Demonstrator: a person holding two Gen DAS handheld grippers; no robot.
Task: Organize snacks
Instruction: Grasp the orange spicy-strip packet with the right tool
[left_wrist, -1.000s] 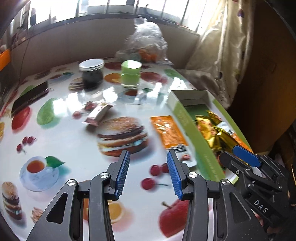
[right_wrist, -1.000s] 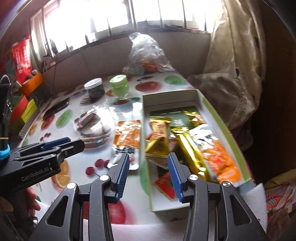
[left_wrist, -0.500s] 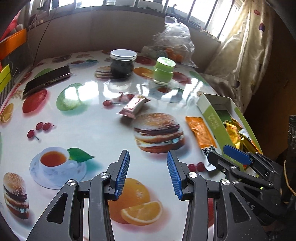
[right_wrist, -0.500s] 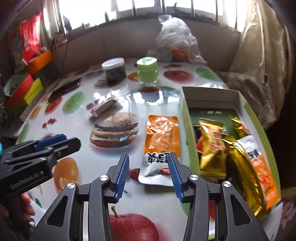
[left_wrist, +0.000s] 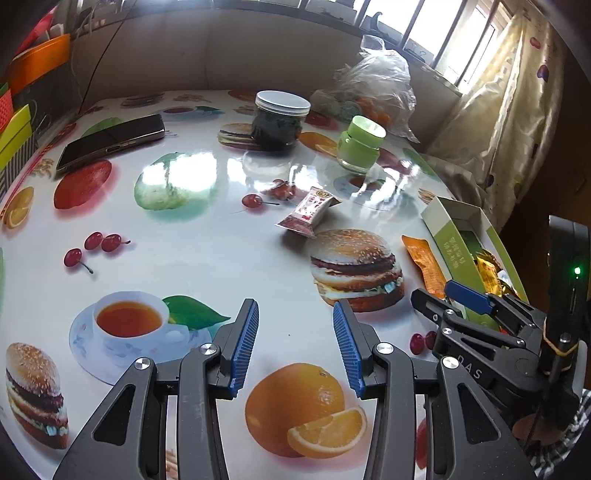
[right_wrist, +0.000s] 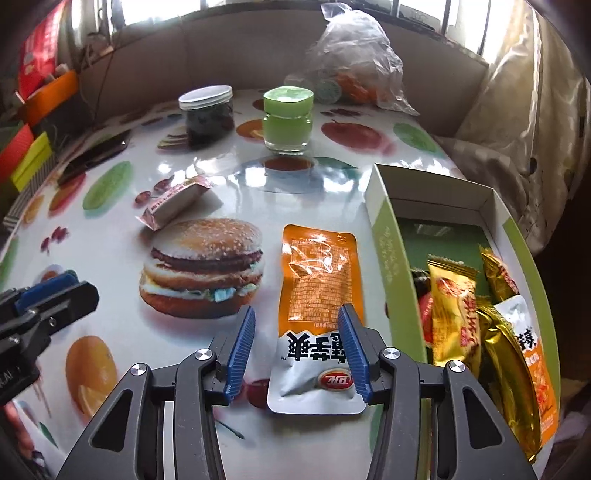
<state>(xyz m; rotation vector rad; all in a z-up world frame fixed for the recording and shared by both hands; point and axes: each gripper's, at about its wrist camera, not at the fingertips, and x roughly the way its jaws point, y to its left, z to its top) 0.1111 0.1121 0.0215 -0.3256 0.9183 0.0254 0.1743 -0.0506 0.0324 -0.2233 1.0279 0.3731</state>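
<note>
Right now the table (right_wrist: 236, 199), with its glossy printed cloth of burgers and fruit, fills both of my views; at its right edge stands the open green box (right_wrist: 391, 251), already holding several gold and orange packets; just left of the box, flat on the cloth, lies the orange snack pouch (right_wrist: 317, 291), and further off a small red-wrapped sweet (right_wrist: 177, 201) waits by the printed burger. My right gripper (right_wrist: 295, 349) hangs over the pouch's white end, its jaws having just been opening, with the pouch beneath the gap but not pinched; my left gripper (left_wrist: 295, 347) stands parted over bare cloth, holding nothing. I judge I am lining up to pick the pouch; next I need to lower, straddle its near edge, close on the thin foil, then lift it over the box wall.
</note>
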